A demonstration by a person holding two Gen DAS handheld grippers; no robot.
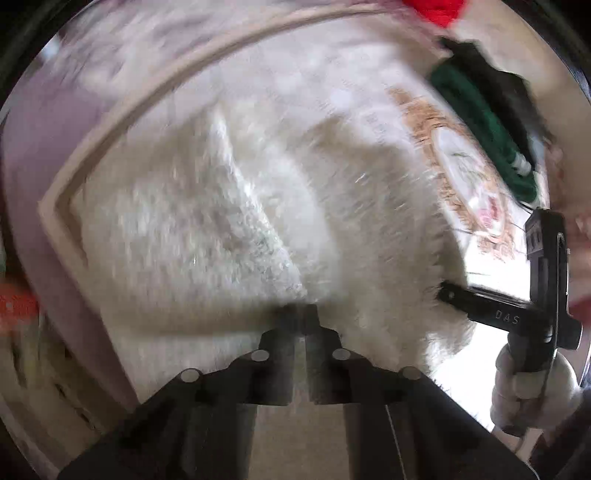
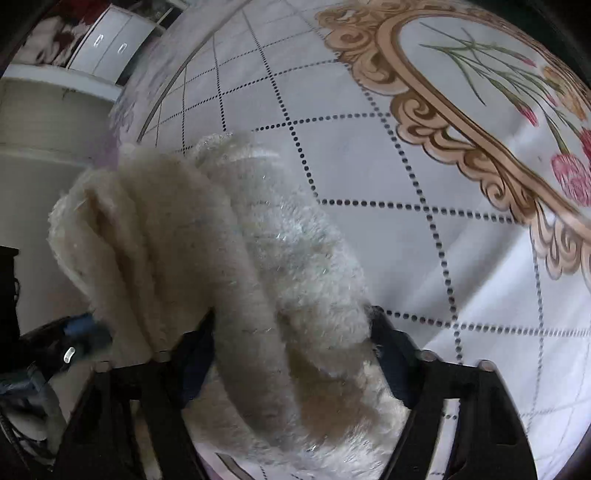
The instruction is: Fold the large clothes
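Note:
A white fluffy garment lies spread on a patterned bedspread; this view is blurred. My left gripper points down at it, jaws shut together on the corner of a folded layer. In the right wrist view, a thick bunch of the same garment fills the gap between the fingers of my right gripper, which is shut on it and holds it off the spread. The right gripper also shows at the garment's right edge, held by a gloved hand.
The bedspread has a dotted diamond grid and a gold-framed flower motif. Green and black clothes and something red lie at its far side. A white cabinet stands beyond the bed's edge.

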